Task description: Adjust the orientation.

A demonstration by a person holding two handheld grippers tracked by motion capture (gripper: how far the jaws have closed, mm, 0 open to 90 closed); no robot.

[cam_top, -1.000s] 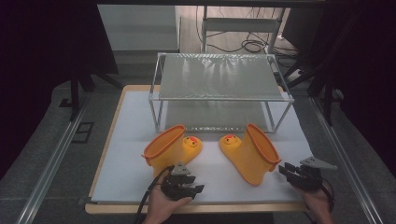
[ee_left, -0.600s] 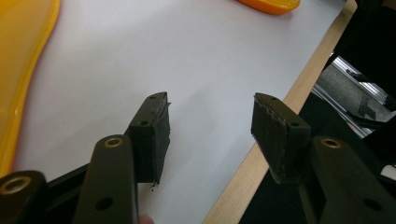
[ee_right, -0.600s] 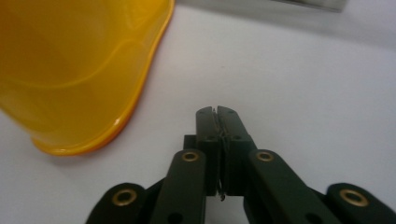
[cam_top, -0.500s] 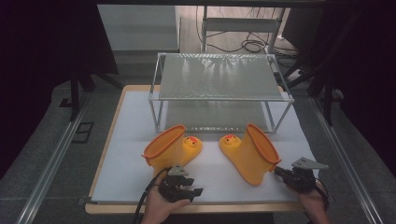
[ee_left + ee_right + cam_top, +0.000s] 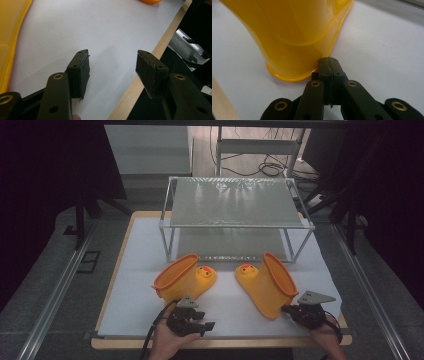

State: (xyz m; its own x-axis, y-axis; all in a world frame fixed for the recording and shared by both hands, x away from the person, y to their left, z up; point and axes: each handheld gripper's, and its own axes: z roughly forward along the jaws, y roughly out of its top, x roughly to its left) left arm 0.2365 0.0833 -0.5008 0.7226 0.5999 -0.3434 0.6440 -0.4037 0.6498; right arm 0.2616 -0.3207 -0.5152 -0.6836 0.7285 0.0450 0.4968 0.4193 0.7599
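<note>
Right boot (image 5: 267,282) lies on its side, near-right part of the bench (image 5: 130,285), duck toe pointing left, open cuff toward me. Its twin, the left boot (image 5: 182,279), lies just left, toes nearly facing, not touching. My right tool (image 5: 328,61) has just snapped shut w/ nothing between the pads, tips right at the cuff rim; looks like touching, can't say for sure. So no grip yet. My judgement: reopen, slip one pad inside the cuff, other outside, then pinch the wall, not the slick curved flank. My left tool (image 5: 112,72) is well open, empty, over bare mat near the bench edge; its jaws have just been widening. Wire rack (image 5: 237,202) stands beyond, prob. the destination.
</note>
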